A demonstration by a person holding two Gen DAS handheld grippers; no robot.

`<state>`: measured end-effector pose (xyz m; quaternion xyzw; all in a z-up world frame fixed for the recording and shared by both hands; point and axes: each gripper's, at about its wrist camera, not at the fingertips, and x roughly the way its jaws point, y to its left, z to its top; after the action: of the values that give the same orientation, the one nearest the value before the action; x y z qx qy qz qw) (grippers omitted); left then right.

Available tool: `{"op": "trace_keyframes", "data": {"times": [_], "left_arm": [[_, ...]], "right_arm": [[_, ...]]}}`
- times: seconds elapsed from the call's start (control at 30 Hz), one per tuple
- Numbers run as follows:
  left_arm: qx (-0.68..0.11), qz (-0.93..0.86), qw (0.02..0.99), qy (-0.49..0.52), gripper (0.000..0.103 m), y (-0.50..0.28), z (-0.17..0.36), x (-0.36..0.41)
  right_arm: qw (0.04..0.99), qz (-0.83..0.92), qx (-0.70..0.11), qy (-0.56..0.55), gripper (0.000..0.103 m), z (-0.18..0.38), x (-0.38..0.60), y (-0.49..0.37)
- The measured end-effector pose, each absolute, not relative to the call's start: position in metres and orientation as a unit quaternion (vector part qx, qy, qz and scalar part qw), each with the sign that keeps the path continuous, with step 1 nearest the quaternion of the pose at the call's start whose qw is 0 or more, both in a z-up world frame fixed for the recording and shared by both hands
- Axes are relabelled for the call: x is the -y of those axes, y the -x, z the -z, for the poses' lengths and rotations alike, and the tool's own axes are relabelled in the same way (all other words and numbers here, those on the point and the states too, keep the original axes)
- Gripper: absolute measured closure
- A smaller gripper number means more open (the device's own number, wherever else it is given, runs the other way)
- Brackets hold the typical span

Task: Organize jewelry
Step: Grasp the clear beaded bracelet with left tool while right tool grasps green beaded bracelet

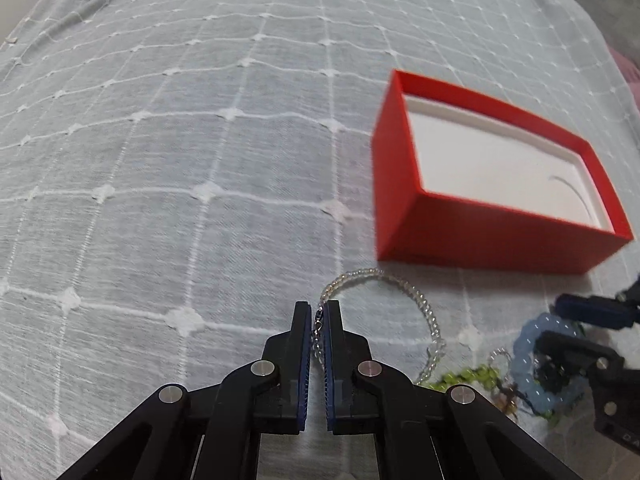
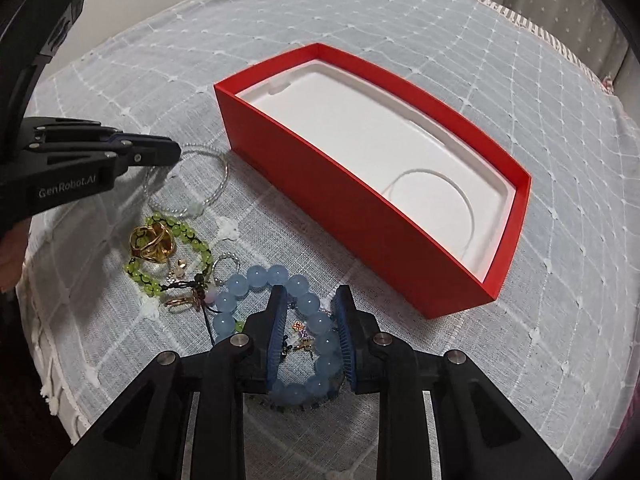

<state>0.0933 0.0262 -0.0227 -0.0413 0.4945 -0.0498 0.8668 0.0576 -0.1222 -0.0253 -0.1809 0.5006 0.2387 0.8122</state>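
Tongs (image 1: 318,314) angled down, pinching clear bracelet (image 1: 420,304)

The red box (image 1: 472,232) looks motion-blurred in the left wrist view; the blue bead bracelet (image 2: 280,276) is partly hidden behind the right gripper (image 2: 309,300), its small charms too tiny to identify

My left tool (image 1: 319,312) angled steeply downward, jaws pressed together on thin chain. My right tool (image 2: 309,300) angled steeply downward, jaws part-closed, straddling beads.
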Motion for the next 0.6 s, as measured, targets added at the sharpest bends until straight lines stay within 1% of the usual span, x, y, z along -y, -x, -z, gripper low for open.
{"op": "trace_keyframes", "data": {"times": [0.2, 0.3, 0.33, 0.4, 0.47, 0.6], "left_arm": [[-0.481, 0.025, 0.876, 0.039, 0.103, -0.094, 0.019, -0.04], [-0.484, 0.025, 0.874, 0.037, 0.103, -0.094, 0.021, -0.042], [-0.485, 0.026, 0.873, 0.036, 0.103, -0.093, 0.022, -0.042], [-0.487, 0.028, 0.872, 0.033, 0.103, -0.091, 0.024, -0.042], [-0.488, 0.03, 0.872, 0.031, 0.103, -0.09, 0.025, -0.042], [-0.492, 0.033, 0.869, 0.036, 0.103, -0.088, 0.027, -0.048]], "right_arm": [[0.818, -0.275, -0.486, 0.141, 0.077, 0.008, 0.114, -0.049], [0.809, -0.302, -0.486, 0.137, 0.077, 0.009, 0.096, -0.048], [0.806, -0.305, -0.487, 0.143, 0.077, 0.012, 0.091, -0.047], [0.801, -0.306, -0.488, 0.163, 0.087, 0.019, 0.08, -0.045], [0.799, -0.302, -0.489, 0.178, 0.089, 0.026, 0.072, -0.045], [0.798, -0.301, -0.485, 0.194, 0.089, 0.032, 0.065, -0.047]]}}
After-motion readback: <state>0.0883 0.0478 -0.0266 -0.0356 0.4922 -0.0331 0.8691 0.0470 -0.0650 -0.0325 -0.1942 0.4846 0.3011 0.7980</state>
